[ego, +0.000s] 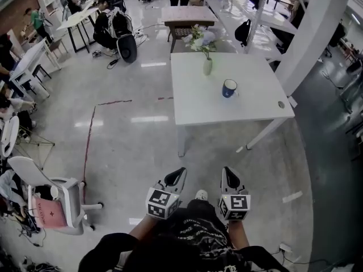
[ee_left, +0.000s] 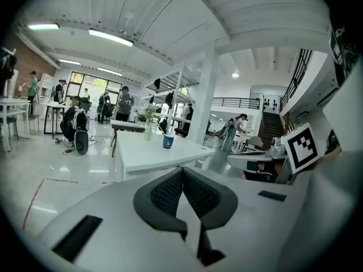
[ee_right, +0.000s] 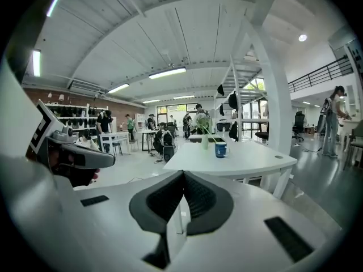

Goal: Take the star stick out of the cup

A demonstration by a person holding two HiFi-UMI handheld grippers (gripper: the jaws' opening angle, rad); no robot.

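Blue cup [ego: 229,88] is standing on desk [ego: 198,103], well ahead. Right tool [ego: 229,174] is sitting nearer it than left tool [ego: 179,174]. Both are closed and holding nothing.

**Off-task clutter, open office**

White surface [ego: 198,103] ahead, with a pale green vase [ego: 207,67] of flowers near its far edge. Brown table [ego: 188,15] just behind. White office chair [ego: 68,200] lower left, holding a pink flat item [ego: 50,213]. Red line [ego: 89,137] on the glossy floor. White pillar [ego: 315,33] at right.
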